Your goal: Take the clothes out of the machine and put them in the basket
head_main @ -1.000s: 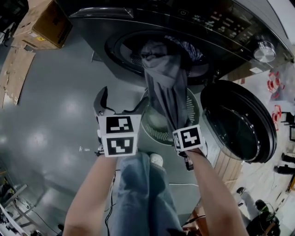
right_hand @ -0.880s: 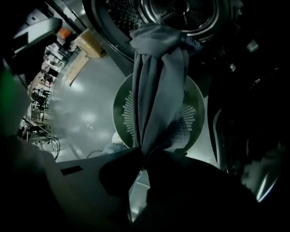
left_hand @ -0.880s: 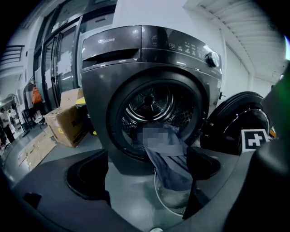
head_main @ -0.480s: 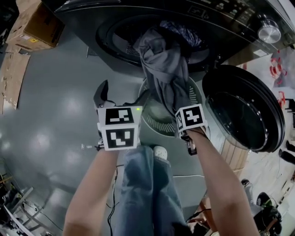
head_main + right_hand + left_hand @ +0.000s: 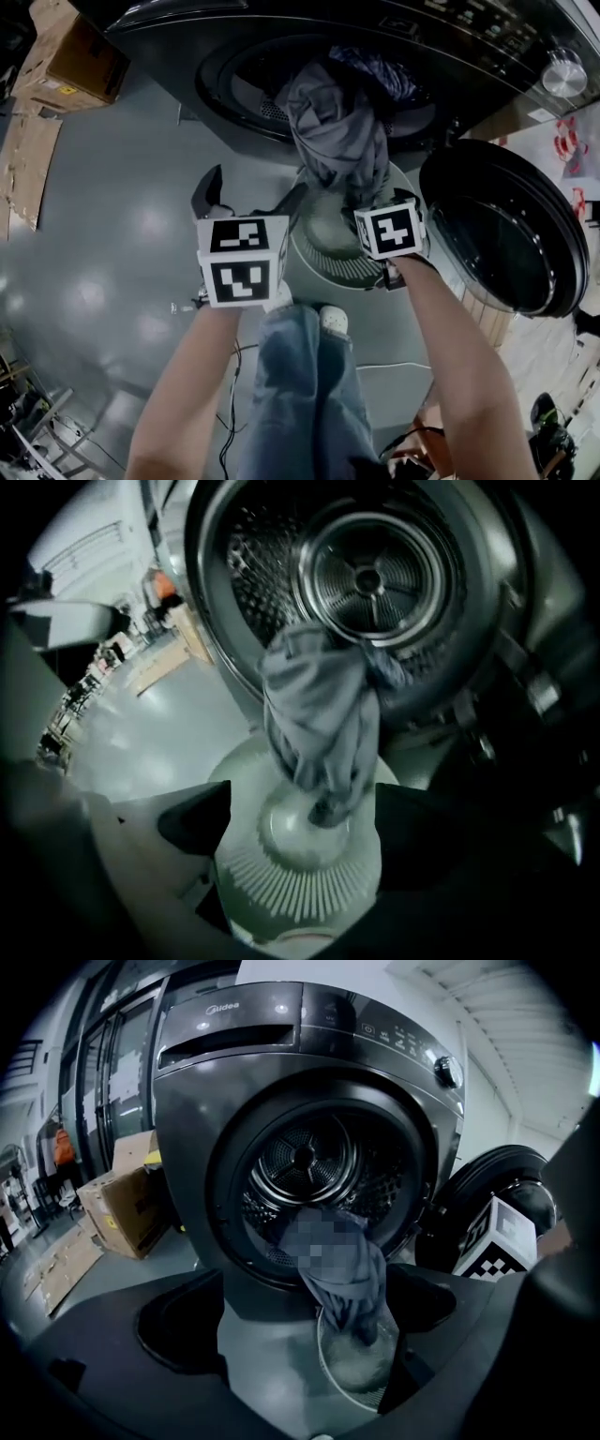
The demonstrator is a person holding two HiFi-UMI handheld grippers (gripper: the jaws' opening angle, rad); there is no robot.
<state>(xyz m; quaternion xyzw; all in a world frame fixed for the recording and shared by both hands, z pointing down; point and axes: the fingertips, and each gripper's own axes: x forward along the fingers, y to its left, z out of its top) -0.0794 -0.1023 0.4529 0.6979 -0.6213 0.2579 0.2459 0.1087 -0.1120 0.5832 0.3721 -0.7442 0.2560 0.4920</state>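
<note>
A grey garment (image 5: 333, 131) hangs out of the washing machine's drum (image 5: 272, 94), and its lower end rests inside the white slatted basket (image 5: 328, 258) on the floor below. My right gripper (image 5: 300, 827) is over the basket, under its marker cube (image 5: 389, 230). Its jaws have just been opening and now stand wide, with the garment's tip (image 5: 328, 803) hanging free between and beyond them, untouched. My left gripper (image 5: 251, 192) is open and empty to the basket's left. Through it I see the garment (image 5: 342, 1265) and basket (image 5: 361, 1372).
The machine's round door (image 5: 502, 234) stands open at the right, close to the basket. A dark patterned cloth (image 5: 375, 70) lies inside the drum. Cardboard boxes (image 5: 70, 52) stand at the far left on the grey floor. The person's legs (image 5: 295, 394) are below the grippers.
The right gripper has let go of the grey garment and moved over the basket. The garment, stretched before, now hangs slack with its end in the basket. The left gripper has barely moved.
</note>
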